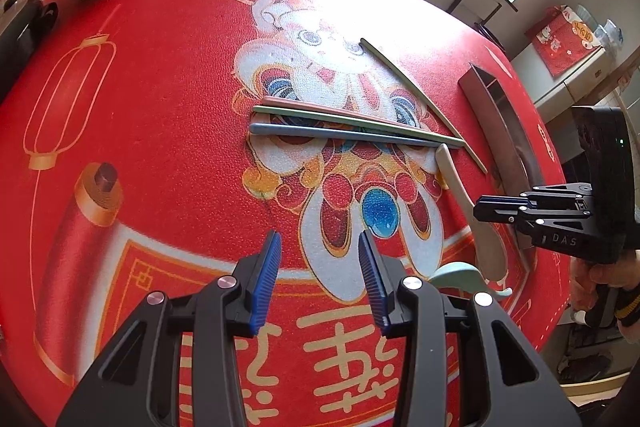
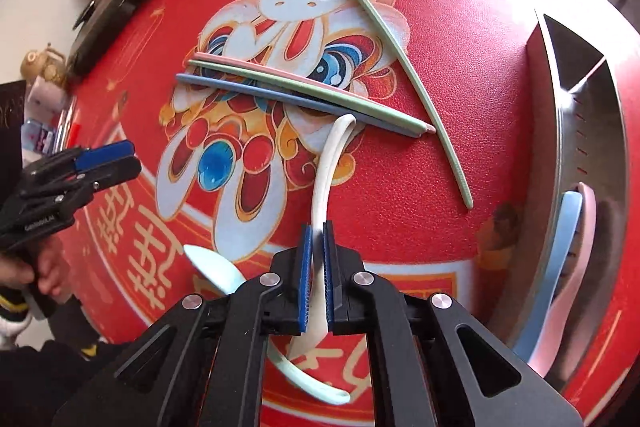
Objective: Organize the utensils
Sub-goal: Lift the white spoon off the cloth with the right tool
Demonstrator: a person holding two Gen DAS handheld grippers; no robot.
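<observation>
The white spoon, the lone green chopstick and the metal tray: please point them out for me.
white spoon point(image 2: 325, 169), right wrist view, on its handle above the fingers.
lone green chopstick point(image 2: 404, 59), right wrist view, on the middle of its shaft.
metal tray point(image 2: 596, 131), right wrist view, on its bare inner floor.

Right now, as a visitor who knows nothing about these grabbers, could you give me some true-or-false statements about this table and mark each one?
1. The right gripper is clamped on the cream spoon. True.
2. The left gripper holds a chopstick. False: its jaws stand apart with nothing between them.
3. The metal tray already holds a blue spoon and a pink spoon. True.
4. The blue chopstick lies in the tray. False: it lies on the red mat.
5. A mint spoon lies on the mat. True.
</observation>
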